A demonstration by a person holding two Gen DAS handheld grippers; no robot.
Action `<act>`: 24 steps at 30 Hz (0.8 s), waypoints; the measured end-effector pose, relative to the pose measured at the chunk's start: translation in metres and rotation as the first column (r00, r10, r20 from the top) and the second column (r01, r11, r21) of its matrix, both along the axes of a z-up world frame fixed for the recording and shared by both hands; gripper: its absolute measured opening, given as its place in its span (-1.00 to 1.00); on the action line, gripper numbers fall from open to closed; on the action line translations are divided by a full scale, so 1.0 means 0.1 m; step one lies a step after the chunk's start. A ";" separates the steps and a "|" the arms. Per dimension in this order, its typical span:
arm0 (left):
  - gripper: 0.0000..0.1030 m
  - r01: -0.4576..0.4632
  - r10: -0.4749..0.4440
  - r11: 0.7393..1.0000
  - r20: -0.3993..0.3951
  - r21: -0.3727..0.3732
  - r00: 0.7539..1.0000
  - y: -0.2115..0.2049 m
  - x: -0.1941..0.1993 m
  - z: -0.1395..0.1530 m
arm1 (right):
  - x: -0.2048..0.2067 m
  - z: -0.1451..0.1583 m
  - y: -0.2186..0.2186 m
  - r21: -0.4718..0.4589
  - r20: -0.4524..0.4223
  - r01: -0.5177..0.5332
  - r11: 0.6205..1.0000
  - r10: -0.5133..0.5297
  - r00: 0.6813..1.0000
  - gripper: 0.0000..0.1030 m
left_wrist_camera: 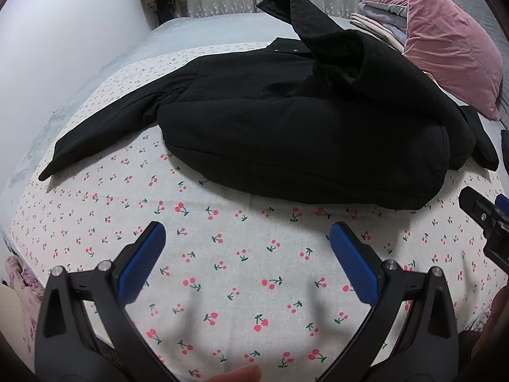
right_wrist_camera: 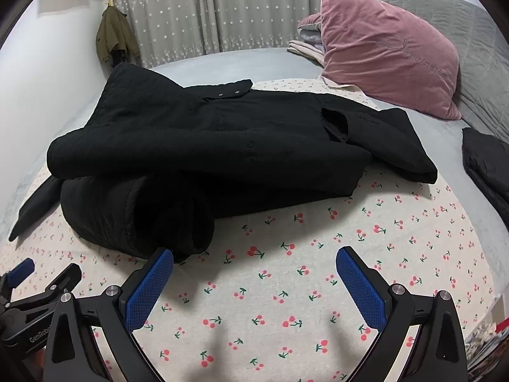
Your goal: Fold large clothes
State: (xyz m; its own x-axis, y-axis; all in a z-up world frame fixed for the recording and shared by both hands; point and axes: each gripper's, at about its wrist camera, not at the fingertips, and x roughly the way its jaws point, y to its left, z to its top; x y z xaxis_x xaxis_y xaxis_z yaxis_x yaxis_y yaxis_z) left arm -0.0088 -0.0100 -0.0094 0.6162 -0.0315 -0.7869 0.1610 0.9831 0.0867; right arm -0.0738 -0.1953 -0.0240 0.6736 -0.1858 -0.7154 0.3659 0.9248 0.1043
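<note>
Cherry-printed white bed sheet (left_wrist_camera: 254, 270) carries the bulky black padded coat (left_wrist_camera: 286, 133), partly folded, one sleeve stretched flat toward the wall, its collar flap standing up. Near the coat's hem, the left gripper (left_wrist_camera: 248, 242) hovers with blue-padded jaws spread, holding nothing; the right gripper (right_wrist_camera: 254, 267) is likewise spread and empty. Beyond the coat leans a pink velvet pillow (right_wrist_camera: 388, 51).

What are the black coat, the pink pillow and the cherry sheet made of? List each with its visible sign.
Black coat: matte, thick padded fabric, probably quilted; stitch lines, puffy folds.
Pink pillow: likely velvet; soft sheen shifting across creases.
Cherry sheet: flat printed woven cloth, perhaps cotton; no shine.
</note>
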 end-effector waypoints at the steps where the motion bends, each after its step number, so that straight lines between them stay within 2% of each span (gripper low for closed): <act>1: 0.99 0.001 -0.001 1.000 -0.001 -0.001 1.000 0.00 0.00 0.00 | 0.00 0.00 0.00 0.000 -0.001 0.000 1.000 0.000 1.000 1.00; 24: 0.99 0.001 -0.001 1.000 -0.001 -0.023 1.000 0.09 -0.01 0.05 | 0.02 -0.02 -0.01 -0.006 -0.009 0.015 1.000 -0.015 1.000 1.00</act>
